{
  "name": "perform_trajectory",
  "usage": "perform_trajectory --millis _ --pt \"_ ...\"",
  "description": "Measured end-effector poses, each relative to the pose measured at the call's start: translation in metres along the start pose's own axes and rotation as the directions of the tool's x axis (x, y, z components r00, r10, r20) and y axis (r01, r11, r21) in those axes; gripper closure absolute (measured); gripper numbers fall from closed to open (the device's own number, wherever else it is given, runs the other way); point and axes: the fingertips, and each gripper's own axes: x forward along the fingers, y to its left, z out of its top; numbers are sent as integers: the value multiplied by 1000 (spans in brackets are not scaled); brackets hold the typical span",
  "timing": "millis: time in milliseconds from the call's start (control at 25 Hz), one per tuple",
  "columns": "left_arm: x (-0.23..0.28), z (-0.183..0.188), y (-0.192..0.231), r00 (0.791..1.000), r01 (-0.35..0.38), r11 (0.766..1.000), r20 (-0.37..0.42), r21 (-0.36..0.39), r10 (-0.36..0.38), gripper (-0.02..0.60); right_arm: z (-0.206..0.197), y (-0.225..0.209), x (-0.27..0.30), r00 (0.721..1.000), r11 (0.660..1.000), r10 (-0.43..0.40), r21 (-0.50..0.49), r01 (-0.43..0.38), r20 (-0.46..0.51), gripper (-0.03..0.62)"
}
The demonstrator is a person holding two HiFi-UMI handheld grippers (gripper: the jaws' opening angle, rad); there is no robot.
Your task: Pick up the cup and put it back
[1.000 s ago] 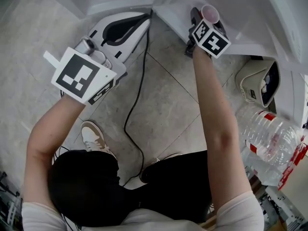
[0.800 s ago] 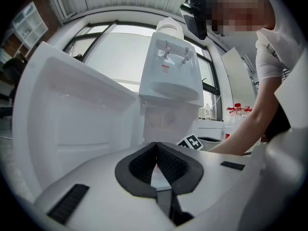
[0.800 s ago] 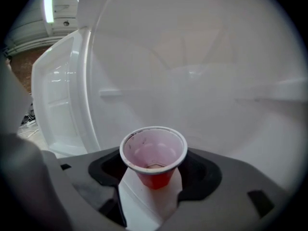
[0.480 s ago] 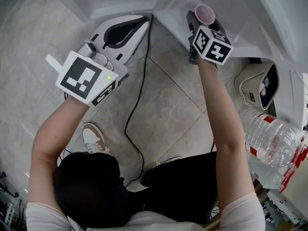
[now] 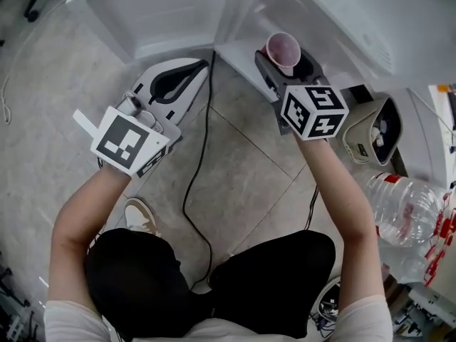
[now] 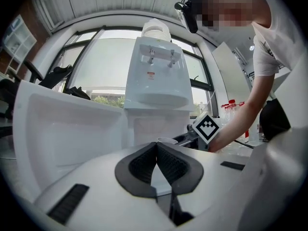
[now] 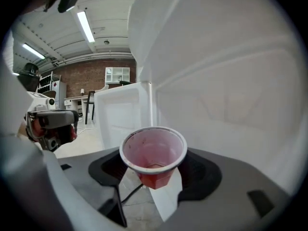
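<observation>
A red cup (image 5: 283, 47) with a white rim, empty inside, stands upright between the dark pads of my right gripper (image 5: 286, 61). In the right gripper view the cup (image 7: 153, 150) hangs above the floor with the right gripper (image 7: 154, 163) shut on its sides, in front of the white water dispenser (image 7: 226, 81). My left gripper (image 5: 199, 66) hovers lower to the left, over the floor. Its pads meet at the tips and hold nothing, as the left gripper view shows (image 6: 155, 146). From there the cup (image 6: 166, 140) and the right gripper's marker cube (image 6: 207, 127) show at the dispenser's (image 6: 156, 76) foot.
A white cabinet door (image 5: 164, 13) stands open left of the dispenser. A black cable (image 5: 199, 162) runs over the tiled floor between my arms. A beige device (image 5: 370, 130) and a large plastic water bottle (image 5: 406, 209) lie to the right.
The right gripper with the cup has drawn back from the dispenser, toward me and to the left. The left gripper has stayed in much the same place.
</observation>
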Motion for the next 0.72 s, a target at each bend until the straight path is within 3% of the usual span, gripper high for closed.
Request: perform_trajectory --millis 400,720 --pt "-13 15 -11 1000 -20 1000 13 18 20 558 -13 49 -48 996 996 85 3 -85 27 269" --pt "-26 29 -17 999 -31 998 36 53 29 558 10 63 -101 987 990 136 14 -138 85 269"
